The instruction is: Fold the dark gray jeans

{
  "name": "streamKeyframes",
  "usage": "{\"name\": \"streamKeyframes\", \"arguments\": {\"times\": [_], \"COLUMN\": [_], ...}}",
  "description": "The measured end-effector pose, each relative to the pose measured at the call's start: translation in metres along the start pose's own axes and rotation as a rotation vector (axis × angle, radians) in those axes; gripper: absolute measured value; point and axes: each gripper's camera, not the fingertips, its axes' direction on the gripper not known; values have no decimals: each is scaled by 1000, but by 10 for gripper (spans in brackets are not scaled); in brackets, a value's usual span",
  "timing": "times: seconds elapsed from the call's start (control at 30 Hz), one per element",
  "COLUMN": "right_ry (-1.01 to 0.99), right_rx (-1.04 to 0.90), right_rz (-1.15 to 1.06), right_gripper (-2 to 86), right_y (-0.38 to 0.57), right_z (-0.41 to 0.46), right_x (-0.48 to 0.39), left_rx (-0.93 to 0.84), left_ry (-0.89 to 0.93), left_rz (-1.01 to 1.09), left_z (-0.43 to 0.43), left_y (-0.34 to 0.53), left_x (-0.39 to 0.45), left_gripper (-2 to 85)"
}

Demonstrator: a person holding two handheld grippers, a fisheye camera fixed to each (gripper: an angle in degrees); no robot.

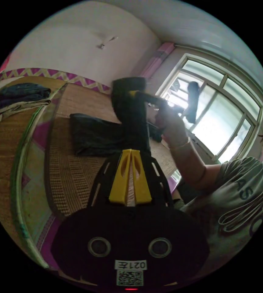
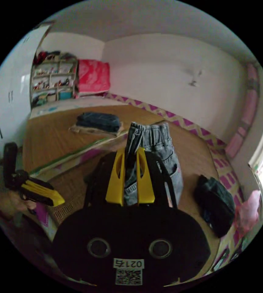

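The dark gray jeans [image 2: 160, 146] hang off the mat, waistband uppermost, and my right gripper [image 2: 131, 150] is shut on one edge of them near the waist. In the left gripper view the same jeans [image 1: 128, 113] dangle as a dark shape from the right gripper [image 1: 136, 94], which a person's hand [image 1: 169, 122] holds up against the window. My left gripper [image 1: 130, 151] points at the lower part of the jeans with its yellow jaws together and nothing between them. In the right gripper view the left gripper [image 2: 60, 201] is far off to the left, apart from the jeans.
A woven mat [image 2: 61, 143] covers the bed. A folded stack of clothes [image 2: 98, 122] lies at its far side, and a crumpled dark garment [image 2: 214, 198] beside a pink bag [image 2: 247, 210] to the right. Shelves [image 2: 52, 79] stand in the corner. The bright window [image 1: 220, 110] is behind the person.
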Motion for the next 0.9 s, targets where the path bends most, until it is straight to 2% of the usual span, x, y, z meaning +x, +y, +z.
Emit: {"name": "streamKeyframes", "arguments": {"times": [0.07, 0.13, 0.33, 0.4, 0.43, 0.5, 0.6, 0.67, 0.77, 0.83, 0.9], "right_ry": [-56, -79, 1, -46, -99, -126, -317, -421, -256, -165, -204], "right_rx": [-181, -302, -121, -196, -321, -270, -293, -214, -168, -202, -266], "right_rz": [-92, -152, -91, -133, -162, -143, -79, 28, 253, 407, 550], "right_gripper": [60, 59, 58, 60, 62, 64, 62, 61, 90, 109, 124], "right_y": [3, 15, 2, 5, 11, 19, 18, 27, 50, 71, 97], "right_z": [89, 139, 132, 162, 190, 195, 181, 154, 135, 140, 155], "right_x": [-56, -82, -92, -99, -105, -99, -63, -8, 81, 139, 193], "left_rx": [8, 0, 40, 56, 69, 86, 102, 104, 77, 25, -68], "left_ry": [-6, -12, -18, 0, 9, -4, -69, -131, -198, -230, -188], "left_rz": [-27, -37, -70, -83, -81, -73, -70, -93, -169, -212, -249], "left_z": [-19, -32, -67, -70, -72, -75, -82, -85, -83, -78, -67], "left_y": [8, 13, 17, 10, 5, -5, -22, -38, -61, -74, -86], "left_x": [-21, -35, -85, -100, -109, -121, -146, -175, -224, -256, -287], "left_gripper": [-10, -10, -9, -9, -9, -8, 1, 35, 97, 122, 143]}}
